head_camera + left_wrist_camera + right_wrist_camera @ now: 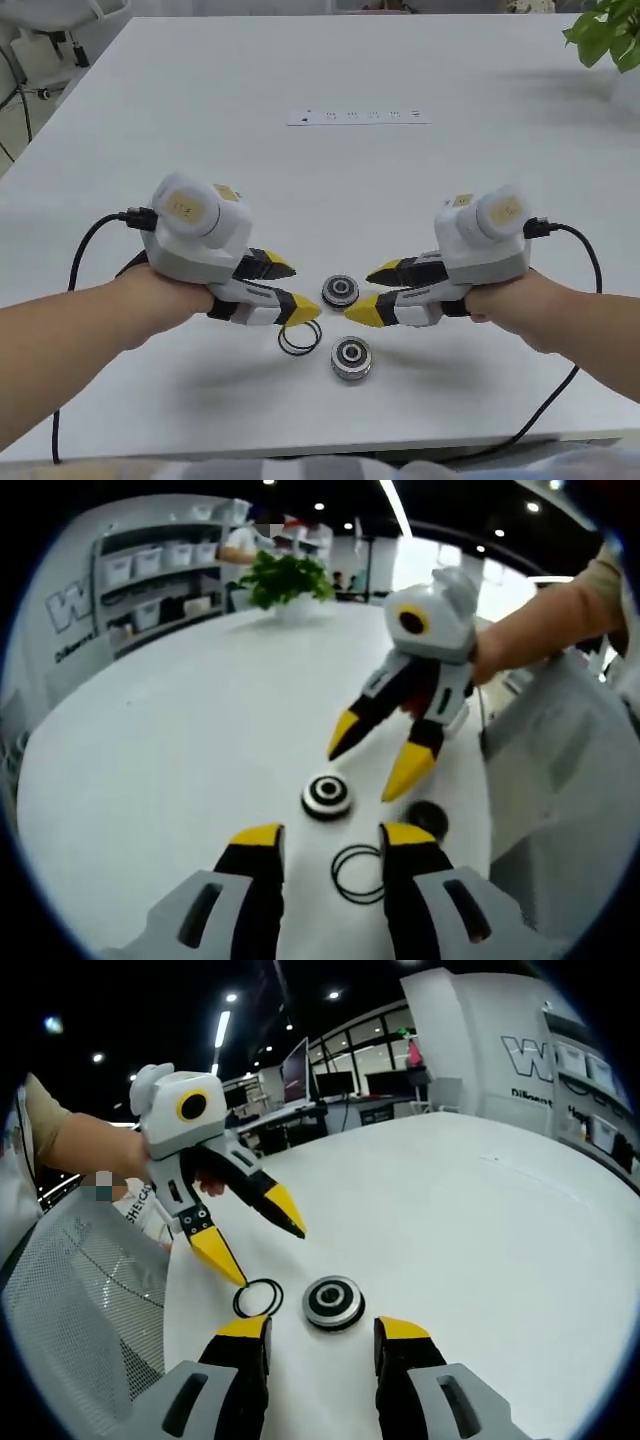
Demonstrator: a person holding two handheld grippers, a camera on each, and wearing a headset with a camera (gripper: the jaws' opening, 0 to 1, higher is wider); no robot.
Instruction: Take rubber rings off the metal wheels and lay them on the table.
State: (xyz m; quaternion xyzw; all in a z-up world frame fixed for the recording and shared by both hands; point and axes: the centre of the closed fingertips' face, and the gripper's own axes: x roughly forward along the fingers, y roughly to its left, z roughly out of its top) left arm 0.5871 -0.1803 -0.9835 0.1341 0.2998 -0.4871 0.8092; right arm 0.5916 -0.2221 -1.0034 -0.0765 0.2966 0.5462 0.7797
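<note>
Two small metal wheels lie on the white table (300,180). The far wheel (340,291) (327,795) (334,1301) sits between the two sets of fingertips. The near wheel (351,357) (427,818) lies closer to the front edge. Thin black rubber rings (299,338) (358,872) (258,1298) lie flat on the table, just under the left fingertips. My left gripper (295,288) (332,835) (265,1253) is open and holds nothing. My right gripper (365,292) (322,1328) (372,768) faces it, also open with nothing between its fingers.
A white strip with small markings (358,117) lies mid-table, farther back. A green plant (608,35) (285,578) stands at the far right corner. Black cables (85,255) trail from both grippers. A mesh chair back (80,1300) is near the front edge.
</note>
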